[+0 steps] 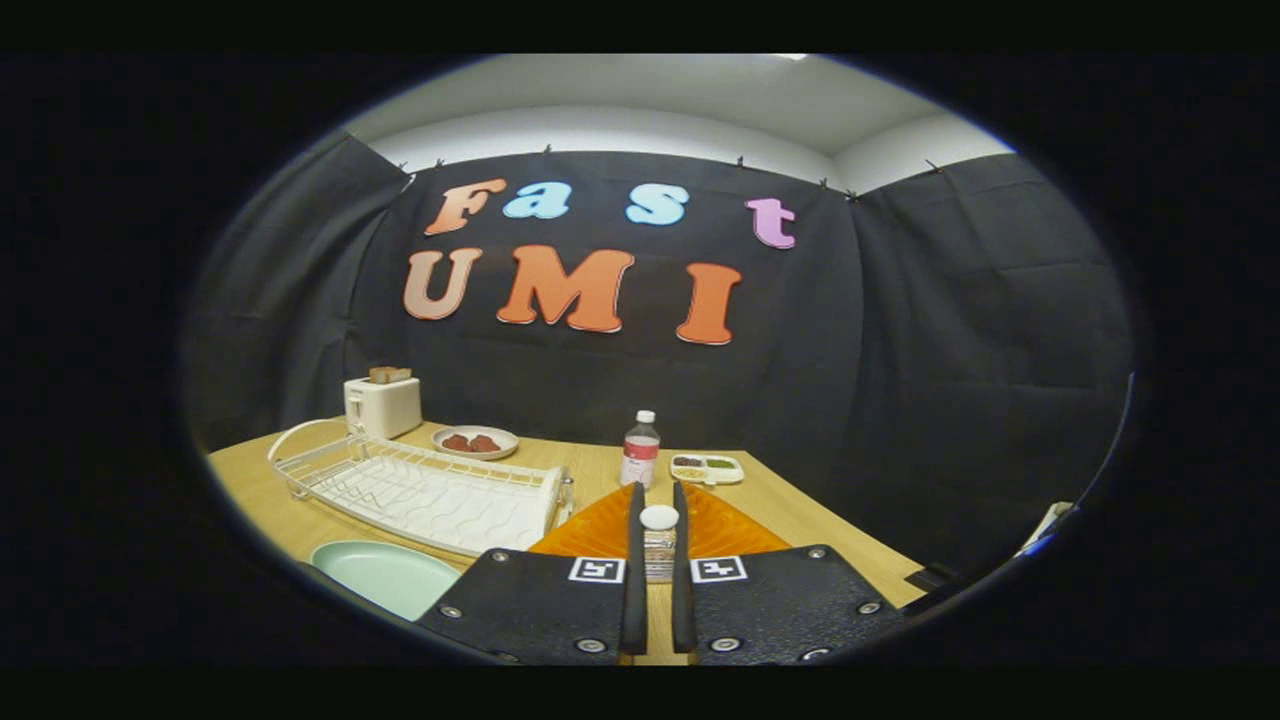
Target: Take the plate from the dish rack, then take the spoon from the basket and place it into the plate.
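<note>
In the gripper view, my gripper [657,545] sat low over the wooden counter [780,505], its jaws drawn close together with only a narrow gap between them. In that gap stood something upright with a round white top and a clear, patterned stem below it [659,540]; it looked like the spoon held handle-up, though I could not tell for certain, nor whether both jaws pressed on it. So I cannot say whether the jaws were clamped on it or merely closed beside it.

Just beyond the jaws, spreading to either side of them, lay the orange basket [730,530] with its ribbed surface. The pale green plate [385,575] lay flat on the counter near the gripper's left side, out of the dish rack and just in front of it. The white wire dish rack [420,490] stretched behind the plate, running back toward the far left corner of the counter.

Further back, a white toaster [383,405] with a slice of bread in its slot stood by the rack's far end. Beside it rested a small white dish [475,442] holding reddish-brown pieces of food. Straight ahead of the jaws, beyond the basket, stood a clear bottle [640,450] with a white cap and a red label, and just to its right a small divided tray [707,467] with dark and green contents.
</note>
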A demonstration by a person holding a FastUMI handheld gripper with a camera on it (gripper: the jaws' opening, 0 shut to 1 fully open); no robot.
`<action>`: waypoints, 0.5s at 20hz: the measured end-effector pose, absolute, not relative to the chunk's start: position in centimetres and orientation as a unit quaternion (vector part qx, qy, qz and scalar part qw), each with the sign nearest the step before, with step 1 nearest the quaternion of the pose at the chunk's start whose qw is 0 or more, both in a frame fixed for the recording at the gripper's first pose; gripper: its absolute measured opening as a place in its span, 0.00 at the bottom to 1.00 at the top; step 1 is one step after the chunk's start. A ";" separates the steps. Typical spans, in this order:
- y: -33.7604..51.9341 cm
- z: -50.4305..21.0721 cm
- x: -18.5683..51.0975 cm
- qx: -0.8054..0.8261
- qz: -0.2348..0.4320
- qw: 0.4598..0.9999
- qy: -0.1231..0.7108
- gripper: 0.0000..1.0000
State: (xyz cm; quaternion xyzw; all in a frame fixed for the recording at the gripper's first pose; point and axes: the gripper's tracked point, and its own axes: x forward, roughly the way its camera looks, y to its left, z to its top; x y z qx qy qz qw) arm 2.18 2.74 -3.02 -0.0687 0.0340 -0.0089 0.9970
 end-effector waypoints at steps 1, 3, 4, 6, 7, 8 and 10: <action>3.4 -2.5 1.4 -0.069 -0.004 0.997 0.030 0.10; 4.7 -1.6 -0.3 -0.071 0.007 0.997 0.022 0.10; 5.5 -1.3 -1.0 -0.070 0.014 0.997 0.019 0.10; 7.3 -0.9 -2.6 -0.068 0.032 0.997 0.015 0.10; 8.4 -0.7 -3.4 -0.067 0.041 0.997 0.013 0.09; 9.3 -0.6 -4.0 -0.067 0.050 0.996 0.012 0.09; 11.2 -0.8 -5.2 -0.069 0.070 0.995 0.011 0.09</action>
